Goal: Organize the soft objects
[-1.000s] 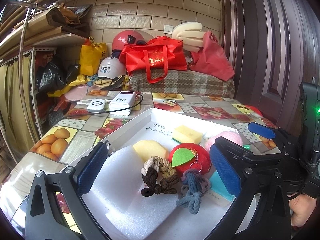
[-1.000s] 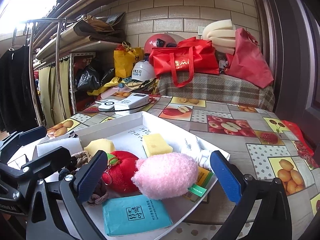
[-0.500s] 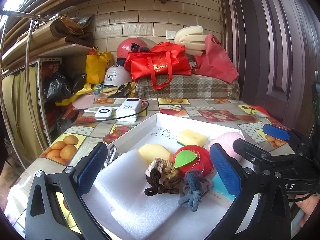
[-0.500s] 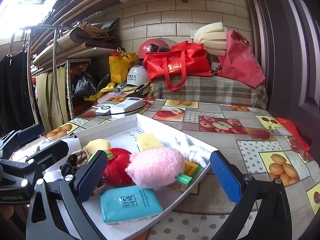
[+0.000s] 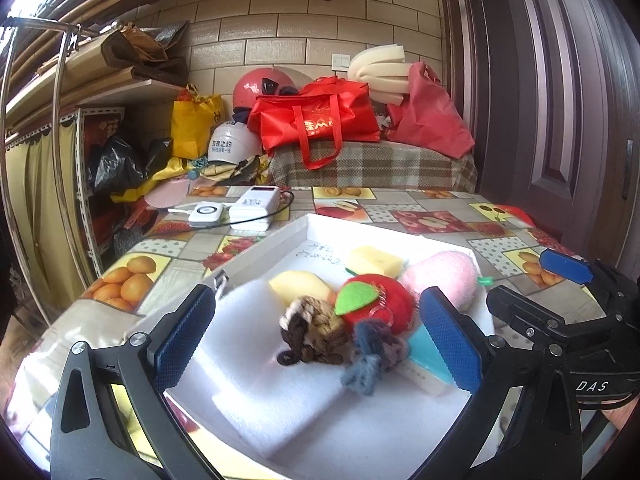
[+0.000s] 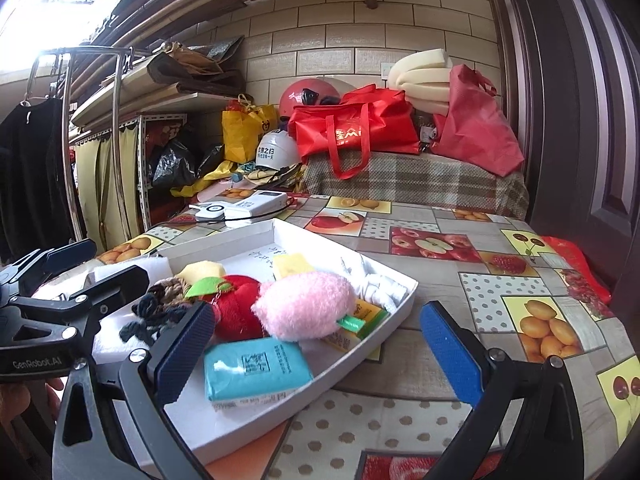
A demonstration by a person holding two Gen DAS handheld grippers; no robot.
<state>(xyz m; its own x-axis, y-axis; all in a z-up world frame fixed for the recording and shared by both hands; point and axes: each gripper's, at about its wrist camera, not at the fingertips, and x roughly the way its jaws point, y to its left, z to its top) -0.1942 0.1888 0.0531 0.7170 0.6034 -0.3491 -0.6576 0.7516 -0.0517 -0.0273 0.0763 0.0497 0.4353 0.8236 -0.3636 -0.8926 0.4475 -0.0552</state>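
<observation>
A white tray on the table holds soft items: a white foam sheet, a brown braided knot, a blue-grey rope knot, a red plush apple, a pink plush, a yellow sponge and a teal tissue pack. My left gripper hangs open just above the tray's near-left end, holding nothing. My right gripper is open and empty at the tray's right side, near the pink plush and teal pack. White cloth lies by the tray's right wall.
A white power bank and a small white device with a black cable lie behind the tray. Fruit-print oilcloth stretches to the right. Red bags, helmets and a plaid cover crowd the back; a metal rack stands left, a door right.
The right gripper has drawn back a little, so the tray sits farther from its fingers. The left gripper has barely shifted. Both stay open; nothing in the tray has moved.
</observation>
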